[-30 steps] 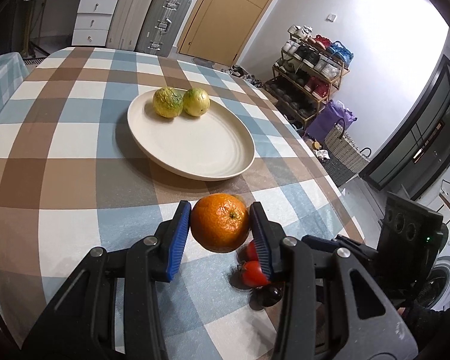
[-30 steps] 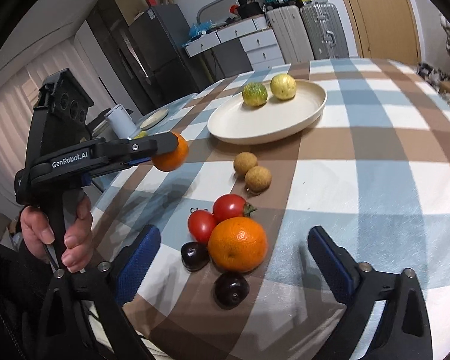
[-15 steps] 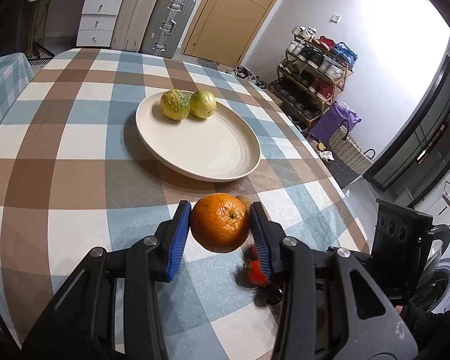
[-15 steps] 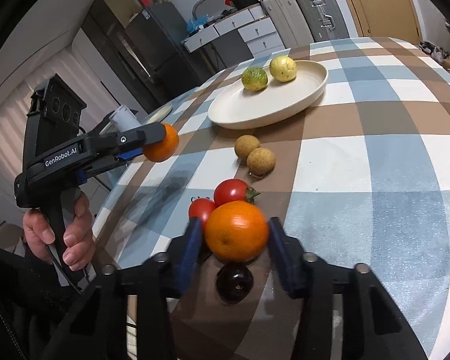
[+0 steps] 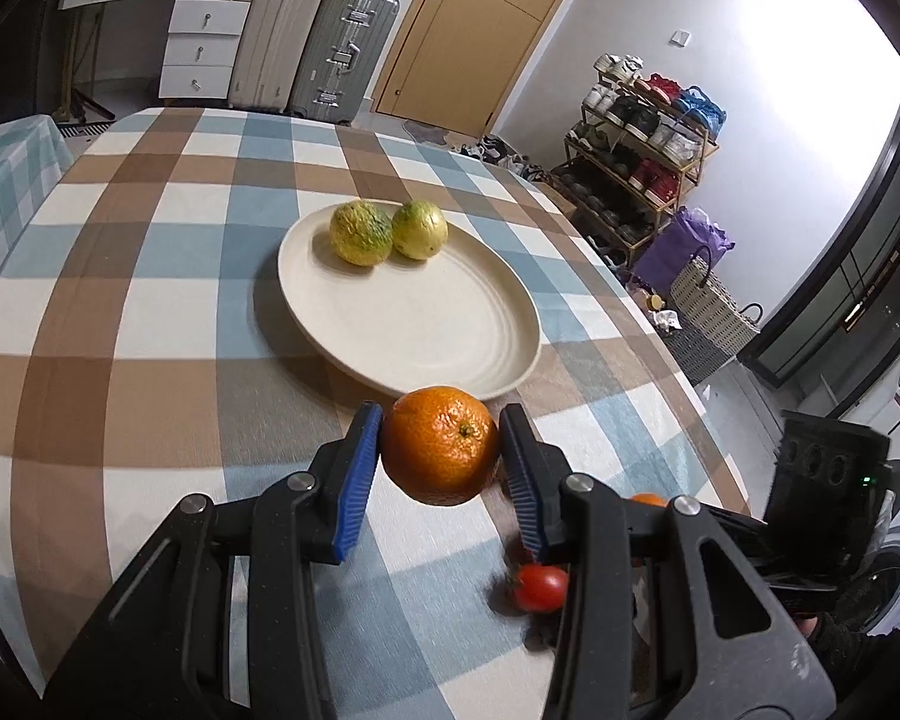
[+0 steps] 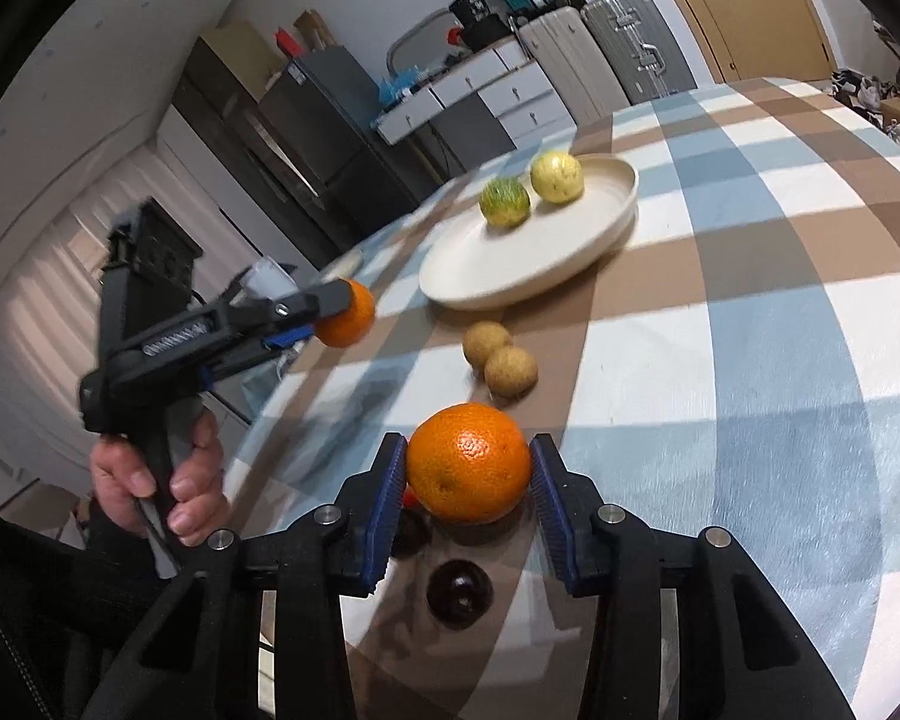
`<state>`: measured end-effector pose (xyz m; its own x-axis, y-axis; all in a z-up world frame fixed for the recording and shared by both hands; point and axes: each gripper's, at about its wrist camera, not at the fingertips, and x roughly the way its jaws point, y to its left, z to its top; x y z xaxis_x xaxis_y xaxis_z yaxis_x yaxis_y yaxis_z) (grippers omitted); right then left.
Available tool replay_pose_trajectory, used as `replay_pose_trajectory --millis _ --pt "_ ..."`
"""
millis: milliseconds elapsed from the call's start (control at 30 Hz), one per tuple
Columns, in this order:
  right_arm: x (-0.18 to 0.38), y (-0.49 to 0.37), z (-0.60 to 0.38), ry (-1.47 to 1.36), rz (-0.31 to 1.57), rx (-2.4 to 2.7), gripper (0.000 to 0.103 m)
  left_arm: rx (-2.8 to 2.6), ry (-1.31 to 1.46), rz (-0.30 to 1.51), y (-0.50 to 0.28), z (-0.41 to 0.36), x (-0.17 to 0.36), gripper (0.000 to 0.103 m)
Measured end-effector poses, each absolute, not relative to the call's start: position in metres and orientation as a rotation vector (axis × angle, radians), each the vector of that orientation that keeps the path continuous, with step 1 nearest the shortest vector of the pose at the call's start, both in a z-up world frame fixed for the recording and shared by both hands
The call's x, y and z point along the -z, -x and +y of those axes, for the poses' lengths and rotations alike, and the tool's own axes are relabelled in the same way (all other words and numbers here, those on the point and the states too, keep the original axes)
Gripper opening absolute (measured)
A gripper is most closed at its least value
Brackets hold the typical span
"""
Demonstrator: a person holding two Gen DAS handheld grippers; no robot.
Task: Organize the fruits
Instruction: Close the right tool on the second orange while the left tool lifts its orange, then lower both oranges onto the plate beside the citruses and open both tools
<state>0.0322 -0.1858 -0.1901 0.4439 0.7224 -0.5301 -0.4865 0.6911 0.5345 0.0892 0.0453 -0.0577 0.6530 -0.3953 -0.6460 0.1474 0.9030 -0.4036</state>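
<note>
Clamping an orange (image 5: 439,445) each, both grippers' fingers; tomato (image 5: 540,587) (half hidden); dark fruit (image 6: 459,593) blurred

My left wrist camera looks forward and down along its fingers, close above the checked table (image 5: 150,312), toward the cream plate (image 5: 438,354) and a door beyond. My right wrist camera sits low at the table's edge, facing across it toward cabinets. Both views share the plate (image 6: 510,276), its two yellow-green fruits (image 6: 504,202), and the tablecloth.
</note>
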Motion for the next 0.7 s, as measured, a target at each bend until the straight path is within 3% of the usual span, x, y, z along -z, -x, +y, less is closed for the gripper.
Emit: replay_pose_trajectory --millis 267,700 --pt "0.161 -0.05 -0.185 -0.356 0.747 -0.815 0.042 0.288 0.34 0.797 -0.125 0.056 0.053 0.037" --pt "0.145 -0.138 -0.129 -0.253 0.838 -0.844 0.042 0.28 0.346 0.827 -0.219 0.083 0.055 0.037"
